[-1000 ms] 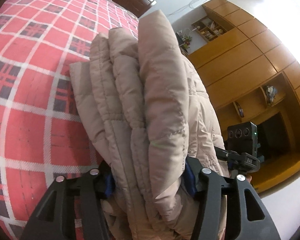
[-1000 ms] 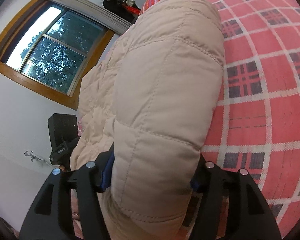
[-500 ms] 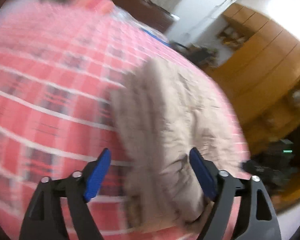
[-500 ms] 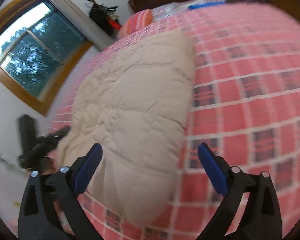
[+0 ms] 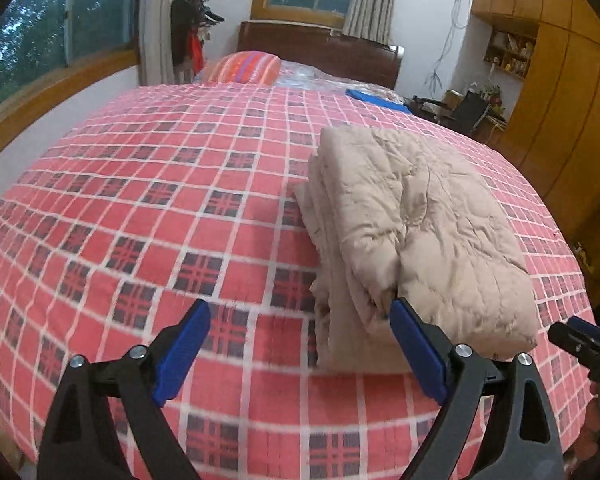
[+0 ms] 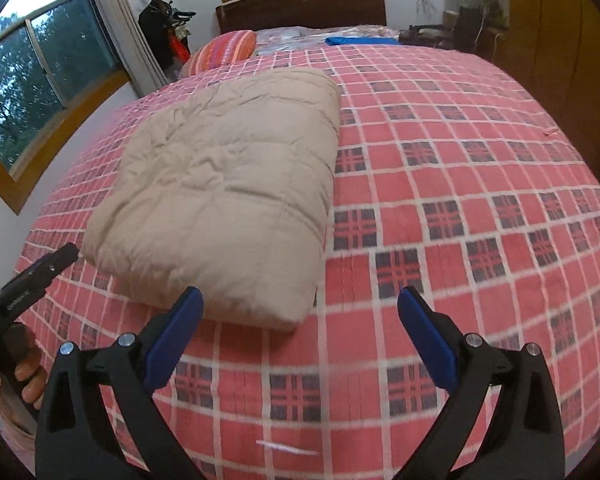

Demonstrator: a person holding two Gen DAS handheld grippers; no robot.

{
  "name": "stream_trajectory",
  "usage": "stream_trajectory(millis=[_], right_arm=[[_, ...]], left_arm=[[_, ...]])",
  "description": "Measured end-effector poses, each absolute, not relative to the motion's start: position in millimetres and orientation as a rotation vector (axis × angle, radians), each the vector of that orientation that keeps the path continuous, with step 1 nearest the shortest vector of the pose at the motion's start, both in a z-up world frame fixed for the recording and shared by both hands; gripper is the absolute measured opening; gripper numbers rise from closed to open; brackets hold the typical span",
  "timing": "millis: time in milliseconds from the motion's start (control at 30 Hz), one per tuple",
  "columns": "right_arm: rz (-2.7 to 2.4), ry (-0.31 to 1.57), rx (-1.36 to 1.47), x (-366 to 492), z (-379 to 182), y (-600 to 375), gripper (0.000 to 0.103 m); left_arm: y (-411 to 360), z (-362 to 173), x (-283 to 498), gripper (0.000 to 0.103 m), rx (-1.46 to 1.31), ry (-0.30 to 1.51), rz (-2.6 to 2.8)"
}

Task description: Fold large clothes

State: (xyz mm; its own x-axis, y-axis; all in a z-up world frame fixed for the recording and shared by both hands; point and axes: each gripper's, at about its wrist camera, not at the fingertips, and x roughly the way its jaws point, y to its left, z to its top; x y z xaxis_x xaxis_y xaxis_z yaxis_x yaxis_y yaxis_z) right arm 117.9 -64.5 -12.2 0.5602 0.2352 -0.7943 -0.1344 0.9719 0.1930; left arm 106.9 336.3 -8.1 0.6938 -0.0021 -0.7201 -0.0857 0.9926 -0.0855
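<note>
Coat (image 5: pixel 416 232): folded, flat on bed (image 5: pixel 148 200), long axis toward headboard. Left claw (image 5: pixel 300 348) gaping, empty; coat ahead-right. Right claw (image 6: pixel 300 328) gaping, empty; coat ahead-left. Both about equally near.

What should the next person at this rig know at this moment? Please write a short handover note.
Left gripper: open, holding nothing, low in front of the folded beige jacket.
Right gripper: open, holding nothing.
The jacket lies as a compact bundle on the red plaid bedspread, near the foot of the bed.
Done: the jacket looks fully folded and is released.
Left: probably only tidying its loose layered edge, if anything.
</note>
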Motion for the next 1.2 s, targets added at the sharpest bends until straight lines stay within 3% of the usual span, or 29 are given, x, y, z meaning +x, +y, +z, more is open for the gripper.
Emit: stream_trajectory(millis=[433, 1200], right_arm=[[0.118, 0.88, 0.04, 66.5, 1.3, -51.1, 0.097], [0.102, 0.835, 0.011, 26.8, 14.3, -44.8, 0.098]], left_arm=[[312.1, 16.6, 51.5, 0.092, 0.025, 0.695, 0.143], [310.3, 21.7, 6.3, 0.092, 0.018, 0.667, 0.166]])
